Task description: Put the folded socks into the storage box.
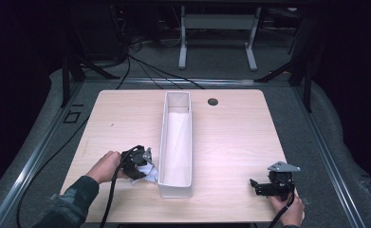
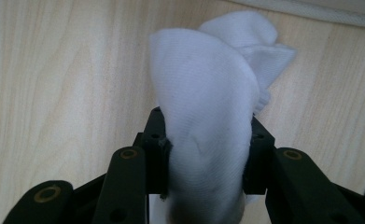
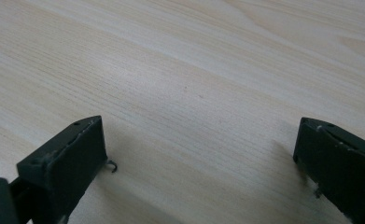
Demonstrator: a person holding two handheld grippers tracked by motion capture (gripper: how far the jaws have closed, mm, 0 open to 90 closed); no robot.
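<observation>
A white sock lies bunched on the wooden table, just left of a long white box. My left gripper is shut on the sock, both pads pressing its sides; in the high view the left gripper sits by the box's near left corner with the sock poking out under it. My right gripper stands open low over bare wood, nothing between its jaws. From above the right gripper rests near the table's front right corner.
The white box runs from the table's middle back toward the front edge and looks empty. A round cable hole sits at the back of the table. Cables trail off the front edge from both grippers.
</observation>
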